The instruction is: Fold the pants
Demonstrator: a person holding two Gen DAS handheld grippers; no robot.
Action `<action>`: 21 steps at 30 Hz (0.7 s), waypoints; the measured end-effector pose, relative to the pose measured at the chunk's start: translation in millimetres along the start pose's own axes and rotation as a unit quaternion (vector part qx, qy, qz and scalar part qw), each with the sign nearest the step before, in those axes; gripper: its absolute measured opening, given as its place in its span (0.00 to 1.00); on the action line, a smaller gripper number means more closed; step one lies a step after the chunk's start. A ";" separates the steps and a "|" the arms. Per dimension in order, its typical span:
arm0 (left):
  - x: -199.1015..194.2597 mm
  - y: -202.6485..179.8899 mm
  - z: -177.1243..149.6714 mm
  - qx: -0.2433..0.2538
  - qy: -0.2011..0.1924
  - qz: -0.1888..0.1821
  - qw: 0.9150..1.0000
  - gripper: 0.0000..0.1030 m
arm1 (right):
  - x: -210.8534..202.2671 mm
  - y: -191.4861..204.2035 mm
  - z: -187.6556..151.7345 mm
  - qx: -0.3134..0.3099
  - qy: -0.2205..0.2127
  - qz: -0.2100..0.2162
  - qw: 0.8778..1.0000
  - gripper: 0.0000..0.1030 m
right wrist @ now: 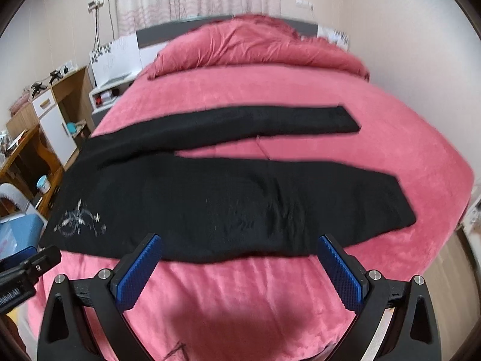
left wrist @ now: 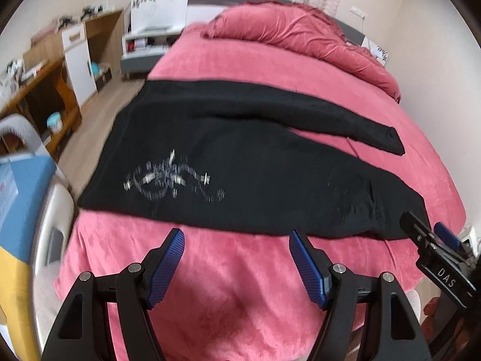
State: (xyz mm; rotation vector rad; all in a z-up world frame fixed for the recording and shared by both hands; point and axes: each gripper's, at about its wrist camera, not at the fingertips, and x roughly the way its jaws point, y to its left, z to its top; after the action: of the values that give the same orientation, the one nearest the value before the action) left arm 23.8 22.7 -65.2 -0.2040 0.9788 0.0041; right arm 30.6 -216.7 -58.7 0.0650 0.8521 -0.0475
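Black pants point(left wrist: 246, 162) lie flat across a pink bed point(left wrist: 228, 270), waist at the left, both legs spread apart toward the right. A silver pattern point(left wrist: 171, 180) marks the near hip. In the right wrist view the pants point(right wrist: 228, 198) show the far leg point(right wrist: 270, 120) and near leg, with the pattern point(right wrist: 79, 219) at the left. My left gripper point(left wrist: 237, 237) is open and empty, just in front of the pants' near edge. My right gripper point(right wrist: 239, 242) is open and empty at the near leg's edge; it shows in the left wrist view point(left wrist: 427, 231) beside the near leg's cuff.
A bunched pink duvet point(left wrist: 300, 30) lies at the head of the bed. Wooden desk and shelves point(left wrist: 54, 90) stand at the left across a strip of wood floor. A blue and white object point(left wrist: 24, 198) sits close at the left.
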 end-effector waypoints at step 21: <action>93.2 122.2 -32.8 -0.238 0.050 -0.117 0.963 0.71 | 119.7 -127.1 -66.6 0.298 0.124 0.170 0.931 0.96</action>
State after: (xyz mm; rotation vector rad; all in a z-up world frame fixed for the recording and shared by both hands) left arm 37.4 128.7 -180.5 -0.7683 1.0382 0.0133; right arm 50.7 -340.2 -197.5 0.8040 1.0437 0.0294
